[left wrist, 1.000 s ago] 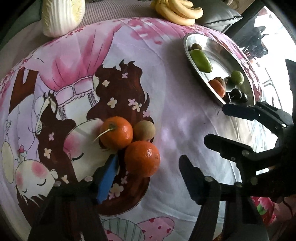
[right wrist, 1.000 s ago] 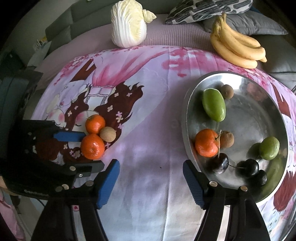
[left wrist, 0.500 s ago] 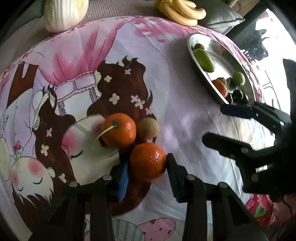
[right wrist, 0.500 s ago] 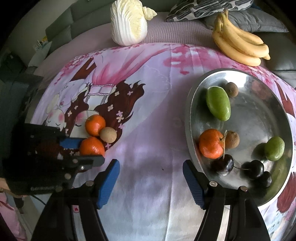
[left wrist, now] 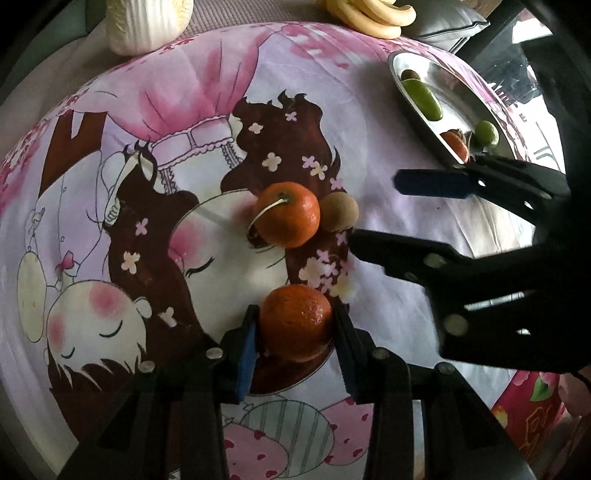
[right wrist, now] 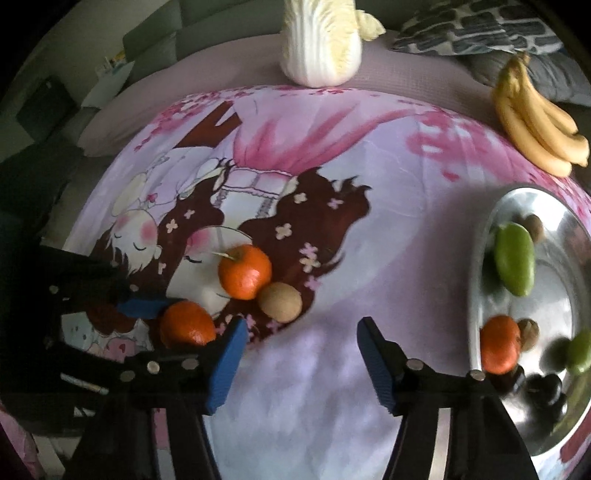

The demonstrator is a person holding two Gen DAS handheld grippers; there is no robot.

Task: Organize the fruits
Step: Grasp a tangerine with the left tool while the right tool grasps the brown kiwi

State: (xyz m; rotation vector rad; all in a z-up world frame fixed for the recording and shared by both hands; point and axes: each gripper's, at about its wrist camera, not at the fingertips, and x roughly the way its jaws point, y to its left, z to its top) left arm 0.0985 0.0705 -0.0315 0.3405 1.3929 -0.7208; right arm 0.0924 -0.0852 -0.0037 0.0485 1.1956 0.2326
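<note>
Home, sofa (right wrist: 155, 48), cushions (right wrist: 476, 29), cartoon cloth (right wrist: 332, 147)

Two close, downward views; shared cloth (left wrist: 369, 122)

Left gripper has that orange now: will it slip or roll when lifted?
Probably stays put: the left gripper pads sit on opposite sides of the orange. Its round shape and glossy peel suggest it could roll if released onto the soft cloth.

Cut off, covered or blurred

The Chinese cabbage (left wrist: 147, 26) and bananas (left wrist: 373, 16) run off the left wrist view's top edge; the right gripper (left wrist: 373, 212) covers part of the metal tray (left wrist: 413, 99) (its near end), and the dark cherries (right wrist: 546, 387) smear together.
</note>
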